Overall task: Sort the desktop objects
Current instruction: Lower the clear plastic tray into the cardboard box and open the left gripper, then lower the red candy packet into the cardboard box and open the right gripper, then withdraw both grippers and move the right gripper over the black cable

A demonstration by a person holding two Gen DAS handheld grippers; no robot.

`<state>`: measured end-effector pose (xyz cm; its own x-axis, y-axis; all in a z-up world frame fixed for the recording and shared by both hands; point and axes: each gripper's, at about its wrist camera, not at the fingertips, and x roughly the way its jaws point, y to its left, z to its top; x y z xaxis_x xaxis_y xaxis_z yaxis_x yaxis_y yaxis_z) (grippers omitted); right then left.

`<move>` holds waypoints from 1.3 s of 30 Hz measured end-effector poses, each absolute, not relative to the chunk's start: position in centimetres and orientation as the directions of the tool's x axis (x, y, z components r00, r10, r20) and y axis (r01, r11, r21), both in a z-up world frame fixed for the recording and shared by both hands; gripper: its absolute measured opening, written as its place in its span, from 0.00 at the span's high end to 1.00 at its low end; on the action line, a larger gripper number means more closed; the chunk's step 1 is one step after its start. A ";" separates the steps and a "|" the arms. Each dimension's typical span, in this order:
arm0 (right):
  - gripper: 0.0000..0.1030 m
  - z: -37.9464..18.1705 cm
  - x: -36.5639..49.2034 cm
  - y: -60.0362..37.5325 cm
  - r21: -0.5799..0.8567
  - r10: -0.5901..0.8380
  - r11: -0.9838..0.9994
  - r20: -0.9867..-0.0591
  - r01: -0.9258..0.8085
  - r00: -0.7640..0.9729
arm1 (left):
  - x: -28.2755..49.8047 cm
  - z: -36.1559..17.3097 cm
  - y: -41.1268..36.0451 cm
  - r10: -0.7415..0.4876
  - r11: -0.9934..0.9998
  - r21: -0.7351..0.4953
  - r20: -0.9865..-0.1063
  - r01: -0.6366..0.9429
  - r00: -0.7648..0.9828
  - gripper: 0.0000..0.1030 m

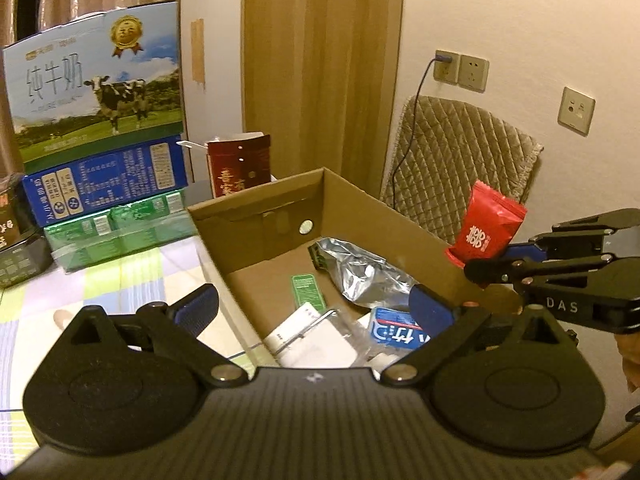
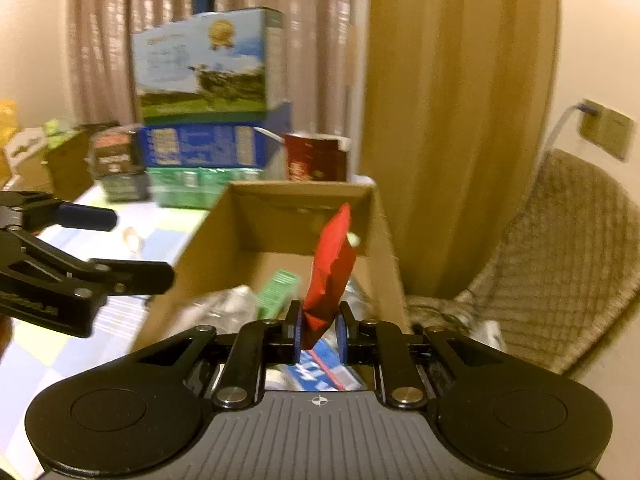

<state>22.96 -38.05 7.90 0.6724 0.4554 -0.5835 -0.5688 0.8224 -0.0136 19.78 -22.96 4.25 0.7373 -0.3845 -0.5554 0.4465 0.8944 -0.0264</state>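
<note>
red packet [image 2: 330, 268] upright, long axis vertical, in right tool [image 2: 319, 330]

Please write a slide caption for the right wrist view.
Right hand-held gripper holds a red packet above the cardboard box.

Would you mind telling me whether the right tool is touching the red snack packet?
Touching. The right wrist view shows the right tool shut on the red snack packet's lower end, both blue pads pressed against it.

Dim warm light, fisheye edges, right view motion-blurred
</note>
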 end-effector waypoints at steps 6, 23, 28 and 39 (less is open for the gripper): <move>0.34 8.3 22.4 -38.1 -0.024 0.450 0.833 -0.554 -0.553 0.701 | 19.4 4.2 -21.3 -0.358 0.910 -0.025 -0.548 0.413 0.756 0.03; 0.26 8.0 18.5 -37.7 -0.001 0.454 0.826 -0.592 -0.563 0.666 | 16.1 3.7 -15.5 -0.284 0.946 -0.036 -0.567 0.321 0.773 0.03; 0.17 8.4 17.0 -36.4 -0.011 0.461 0.814 -0.596 -0.580 0.658 | 14.7 4.1 -13.8 -0.262 0.956 -0.040 -0.565 0.292 0.782 0.03; 0.02 8.7 14.3 -33.0 -0.026 0.503 0.769 -0.591 -0.639 0.630 | 11.8 4.2 -8.9 -0.189 0.978 -0.037 -0.569 0.205 0.800 0.03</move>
<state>14.33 -33.01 8.69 0.6300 0.5033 -0.5915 -0.6385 0.7692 -0.0256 11.83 -8.95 4.19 0.8003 -0.1887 -0.5692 0.2046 0.9782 -0.0367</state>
